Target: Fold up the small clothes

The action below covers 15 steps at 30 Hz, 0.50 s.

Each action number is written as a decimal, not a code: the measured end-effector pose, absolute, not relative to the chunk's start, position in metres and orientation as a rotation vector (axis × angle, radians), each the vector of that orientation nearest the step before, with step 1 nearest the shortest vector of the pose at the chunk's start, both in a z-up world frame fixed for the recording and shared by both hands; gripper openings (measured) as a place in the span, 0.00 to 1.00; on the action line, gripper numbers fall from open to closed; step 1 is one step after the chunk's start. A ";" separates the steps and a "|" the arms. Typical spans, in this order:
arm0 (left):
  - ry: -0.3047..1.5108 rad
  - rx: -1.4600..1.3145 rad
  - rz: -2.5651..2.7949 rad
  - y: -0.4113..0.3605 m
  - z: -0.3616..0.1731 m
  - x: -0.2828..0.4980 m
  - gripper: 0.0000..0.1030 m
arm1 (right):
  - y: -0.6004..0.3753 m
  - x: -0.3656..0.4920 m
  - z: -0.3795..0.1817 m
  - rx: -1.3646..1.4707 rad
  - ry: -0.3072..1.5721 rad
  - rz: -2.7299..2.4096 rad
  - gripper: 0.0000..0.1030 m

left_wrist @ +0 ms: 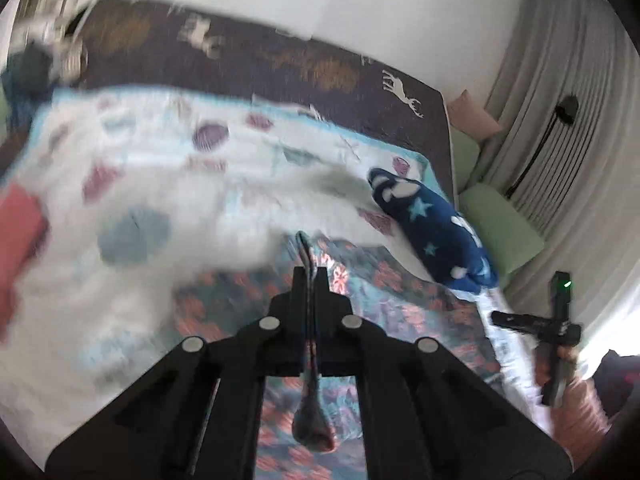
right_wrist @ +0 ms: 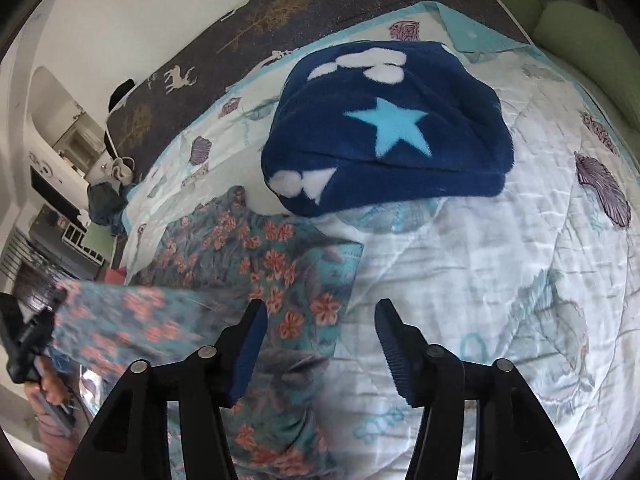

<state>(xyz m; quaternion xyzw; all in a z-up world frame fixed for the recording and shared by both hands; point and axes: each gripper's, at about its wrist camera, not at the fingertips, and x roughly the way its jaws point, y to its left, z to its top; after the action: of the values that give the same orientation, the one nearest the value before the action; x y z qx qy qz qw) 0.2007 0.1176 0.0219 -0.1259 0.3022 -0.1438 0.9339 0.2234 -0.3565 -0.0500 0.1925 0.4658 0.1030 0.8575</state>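
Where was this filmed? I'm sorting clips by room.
Most likely a bedroom: clothes lie on a bed with a white printed quilt, green pillows sit at its far side, and long curtains hang behind them.

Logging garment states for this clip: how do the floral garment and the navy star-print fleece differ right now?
The floral garment is thin, teal with coral flowers; the navy fleece is thick, dark blue with a light star and white patches. The floral garment is spread out with one edge lifted, pinched in the left gripper; the fleece is already folded into a compact bundle, untouched. The right gripper is open. Both lie on the white quilt.
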 end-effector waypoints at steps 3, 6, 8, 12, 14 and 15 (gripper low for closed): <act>0.689 -0.183 -0.189 0.126 0.000 0.216 0.04 | -0.357 0.230 -0.055 0.433 0.990 0.222 0.60; 0.861 -0.258 -0.175 0.141 -0.054 0.228 0.04 | -0.360 0.235 -0.063 0.474 1.012 0.241 0.61; 0.916 -0.308 -0.171 0.146 -0.078 0.227 0.06 | -0.360 0.239 -0.069 0.515 1.026 0.265 0.61; 0.936 -0.385 -0.185 0.149 -0.093 0.220 0.20 | -0.354 0.252 -0.076 0.560 1.060 0.318 0.61; 0.923 -0.388 -0.189 0.150 -0.086 0.216 0.38 | -0.350 0.260 -0.079 0.583 1.063 0.334 0.54; 0.913 -0.375 -0.178 0.149 -0.082 0.215 0.42 | -0.348 0.262 -0.077 0.583 1.044 0.339 0.02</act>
<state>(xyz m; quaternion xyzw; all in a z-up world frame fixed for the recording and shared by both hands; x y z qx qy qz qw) 0.2150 0.1493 -0.0823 -0.1797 0.4376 -0.0854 0.8769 0.2621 -0.3481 -0.0773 0.2731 0.4892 0.1589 0.8129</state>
